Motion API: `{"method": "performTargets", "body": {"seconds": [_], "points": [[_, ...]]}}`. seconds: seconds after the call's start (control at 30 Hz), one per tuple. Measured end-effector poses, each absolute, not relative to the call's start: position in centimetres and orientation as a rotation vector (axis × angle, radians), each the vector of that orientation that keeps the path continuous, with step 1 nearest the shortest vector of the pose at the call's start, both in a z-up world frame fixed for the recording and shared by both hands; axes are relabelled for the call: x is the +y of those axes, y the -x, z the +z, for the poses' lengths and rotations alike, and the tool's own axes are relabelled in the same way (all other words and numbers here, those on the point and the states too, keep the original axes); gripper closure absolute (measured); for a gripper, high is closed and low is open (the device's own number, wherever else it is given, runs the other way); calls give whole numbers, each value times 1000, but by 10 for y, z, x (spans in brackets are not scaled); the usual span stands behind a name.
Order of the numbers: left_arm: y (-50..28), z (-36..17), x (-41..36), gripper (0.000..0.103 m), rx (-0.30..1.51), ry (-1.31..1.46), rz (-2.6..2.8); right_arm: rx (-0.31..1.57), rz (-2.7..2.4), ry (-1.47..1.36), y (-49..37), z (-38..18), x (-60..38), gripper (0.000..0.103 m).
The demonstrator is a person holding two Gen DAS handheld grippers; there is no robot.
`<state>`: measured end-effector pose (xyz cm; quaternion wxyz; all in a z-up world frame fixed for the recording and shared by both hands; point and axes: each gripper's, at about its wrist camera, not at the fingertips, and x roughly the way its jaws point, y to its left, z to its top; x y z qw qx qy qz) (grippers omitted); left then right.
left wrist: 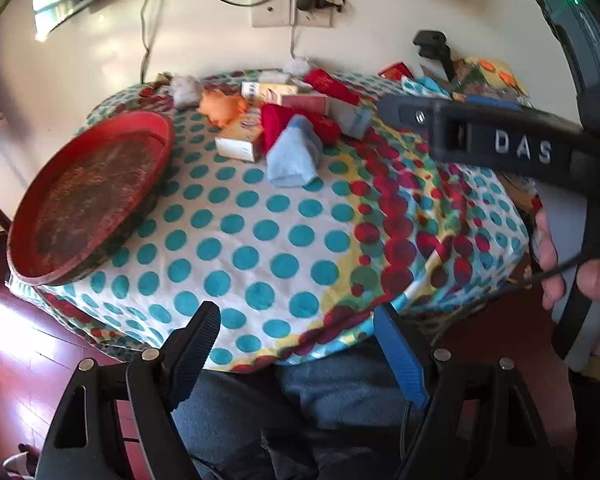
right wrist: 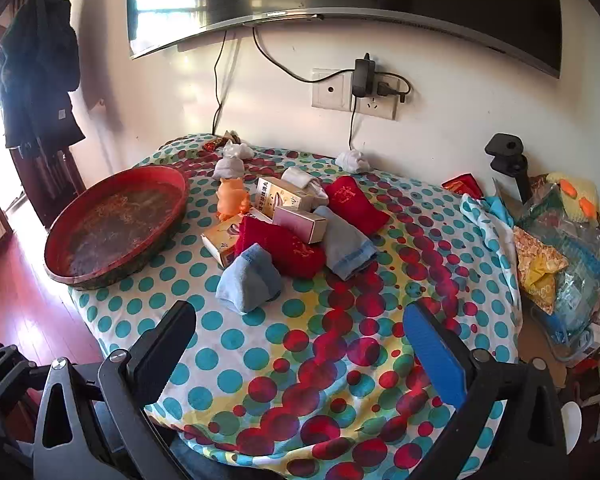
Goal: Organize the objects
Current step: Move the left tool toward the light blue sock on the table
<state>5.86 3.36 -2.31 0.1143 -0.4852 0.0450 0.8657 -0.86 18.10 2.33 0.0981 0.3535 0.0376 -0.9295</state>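
A pile of objects lies at the far middle of the polka-dot table (right wrist: pixel 284 344): a light blue sock (right wrist: pixel 249 278) (left wrist: pixel 294 152), red socks (right wrist: pixel 288 246) (left wrist: pixel 284 120), a grey-blue sock (right wrist: pixel 348 248), small cartons (right wrist: pixel 300 222) (left wrist: pixel 240 140), an orange toy (right wrist: pixel 232 198) (left wrist: pixel 222 108) and white socks (right wrist: pixel 352 160). A round red tray (right wrist: pixel 116 224) (left wrist: pixel 88 196) sits at the left, empty. My left gripper (left wrist: pixel 296 348) is open and empty over the near table edge. My right gripper (right wrist: pixel 300 344) is open and empty above the near table, short of the pile.
A heap of bags and packets (right wrist: pixel 560 248) crowds the right edge beside a black clamp stand (right wrist: pixel 508 160). The right gripper's body (left wrist: pixel 500 144) crosses the left wrist view at upper right. Wall sockets and cables (right wrist: pixel 364 88) are behind the table. Red wooden floor (right wrist: pixel 16 288) lies left.
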Motion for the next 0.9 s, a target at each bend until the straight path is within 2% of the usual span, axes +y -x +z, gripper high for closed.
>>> {"method": "performTargets", "body": {"seconds": [0.23,0.4,0.7,0.9], "points": [[-37,-12,19,22,93,1373,2626,166,-2785,-1029,6,22,185,0],[-5,-12,7,22,-8,1399,2615,191,-2794,-1037,6,19,190,0],[37,-24,51,22,263,1359,2577,118,-2797,-1051,6,12,206,0],[60,-38,71,22,262,1386,2552,108,-2807,-1061,7,9,216,0]]}}
